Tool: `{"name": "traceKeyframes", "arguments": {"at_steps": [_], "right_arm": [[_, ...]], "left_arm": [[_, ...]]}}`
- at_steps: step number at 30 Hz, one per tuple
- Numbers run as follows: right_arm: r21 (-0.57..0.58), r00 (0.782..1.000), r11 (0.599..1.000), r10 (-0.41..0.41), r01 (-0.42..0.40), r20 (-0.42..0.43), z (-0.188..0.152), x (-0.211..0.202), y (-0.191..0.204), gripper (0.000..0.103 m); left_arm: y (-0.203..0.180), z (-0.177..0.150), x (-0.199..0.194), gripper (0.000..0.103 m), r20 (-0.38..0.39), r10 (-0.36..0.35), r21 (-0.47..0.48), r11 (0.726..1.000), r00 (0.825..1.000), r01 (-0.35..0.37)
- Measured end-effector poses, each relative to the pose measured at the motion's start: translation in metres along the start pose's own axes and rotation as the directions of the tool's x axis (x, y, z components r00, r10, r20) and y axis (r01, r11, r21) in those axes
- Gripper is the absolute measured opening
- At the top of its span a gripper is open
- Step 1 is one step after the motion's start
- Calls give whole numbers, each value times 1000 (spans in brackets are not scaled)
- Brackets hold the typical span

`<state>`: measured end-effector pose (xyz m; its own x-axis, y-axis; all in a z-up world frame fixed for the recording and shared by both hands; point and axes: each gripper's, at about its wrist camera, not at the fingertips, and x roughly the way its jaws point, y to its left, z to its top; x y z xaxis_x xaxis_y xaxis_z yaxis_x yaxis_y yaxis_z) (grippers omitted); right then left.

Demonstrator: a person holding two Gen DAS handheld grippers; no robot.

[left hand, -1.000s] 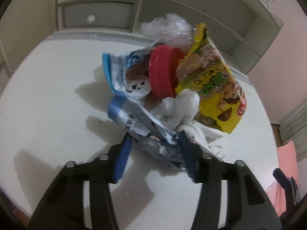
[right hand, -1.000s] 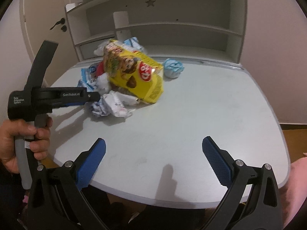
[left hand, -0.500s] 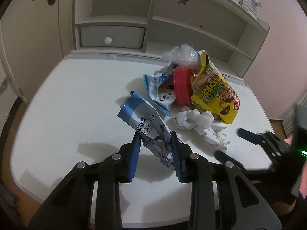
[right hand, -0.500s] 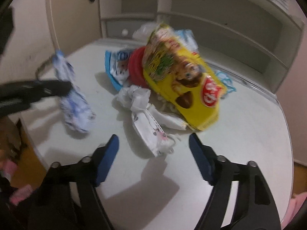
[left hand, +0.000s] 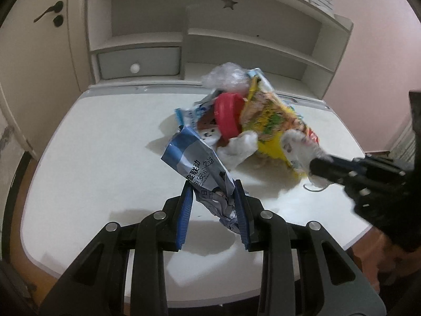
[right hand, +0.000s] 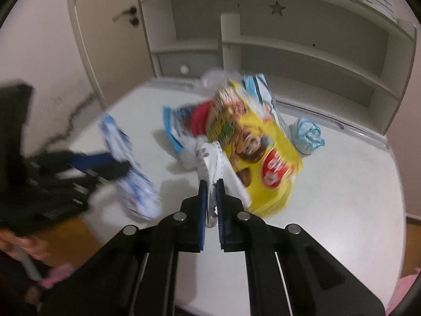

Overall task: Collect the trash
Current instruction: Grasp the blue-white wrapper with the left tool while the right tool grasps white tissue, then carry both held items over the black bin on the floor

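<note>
Both sets of jaws are clamped on trash. Your left gripper [left hand: 213, 210] pinches the crumpled blue-and-white wrapper [left hand: 200, 173] at its lower end, and the wrapper hangs clear above the white table [left hand: 92, 158]. Your right gripper [right hand: 210, 205] has just been closing, and its pads now press on the white crumpled paper [right hand: 213, 158], with only a thin fold between them.

You are in the pick-up step, with one piece secured in each hand. In judgement, the next move calls for lifting both pieces away from the pile and carrying them to a bin; no bin shows in either view, so you must locate one first.

Lift the right hand gently. The paper lies against the yellow snack bag [right hand: 257, 144], and a dangling loop may snag and drag the bag along.

More trash stays on the table: the yellow bag, a red lid [left hand: 227, 117], a blue-edged wrapper [right hand: 172, 126], a clear plastic wad [left hand: 226, 77] and a light blue crumpled mask [right hand: 306, 137] near the shelf unit [left hand: 250, 42]. Keep your two grippers apart; they work close together.
</note>
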<state>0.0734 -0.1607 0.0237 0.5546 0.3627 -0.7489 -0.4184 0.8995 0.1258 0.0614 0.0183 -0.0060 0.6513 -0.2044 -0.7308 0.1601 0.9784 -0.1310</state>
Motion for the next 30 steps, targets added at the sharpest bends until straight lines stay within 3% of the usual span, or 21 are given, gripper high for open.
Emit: {"name": "traceKeyframes", "arguments": {"at_steps": [6, 9, 11, 12, 14, 18, 22, 25, 27, 28, 30], "right_arm": [[143, 997, 987, 58, -66, 59, -8, -36, -38, 8], [263, 982, 949, 148, -175, 119, -20, -62, -71, 8], [337, 958, 901, 222, -272, 180, -19, -76, -91, 8], [345, 959, 900, 210, -266, 192, -18, -85, -96, 8], [337, 965, 916, 152, -219, 214, -13, -103, -104, 8], [366, 961, 911, 98, -192, 259, -15, -134, -120, 8], [411, 969, 910, -43, -64, 245, -37, -162, -138, 8], [490, 961, 869, -184, 61, 206, -83, -184, -162, 8], [552, 945, 821, -282, 147, 167, -122, -202, -179, 8], [577, 926, 786, -355, 222, 127, -145, -212, -188, 8], [617, 891, 717, -450, 326, 53, -185, -226, -205, 8]], "left_arm": [[-44, 5, 1, 31, 10, -47, 81, 996, 999, 46], [-68, 6, 3, 31, 11, -76, 119, 990, 997, 75], [-84, 7, 3, 31, 12, -97, 142, 985, 995, 94], [-91, 7, 3, 31, 12, -108, 151, 983, 994, 105], [-102, 8, 1, 31, 14, -125, 163, 979, 992, 121], [-132, 10, -1, 31, 16, -160, 212, 965, 987, 153], [-173, 8, 1, 31, -5, -226, 272, 937, 974, 219], [-232, -4, 1, 31, -43, -321, 352, 881, 946, 315], [-269, -17, 3, 31, -77, -367, 404, 839, 927, 366], [-289, -26, 5, 31, -103, -390, 428, 813, 915, 395], [-337, -54, 12, 31, -179, -448, 482, 736, 876, 475]]}}
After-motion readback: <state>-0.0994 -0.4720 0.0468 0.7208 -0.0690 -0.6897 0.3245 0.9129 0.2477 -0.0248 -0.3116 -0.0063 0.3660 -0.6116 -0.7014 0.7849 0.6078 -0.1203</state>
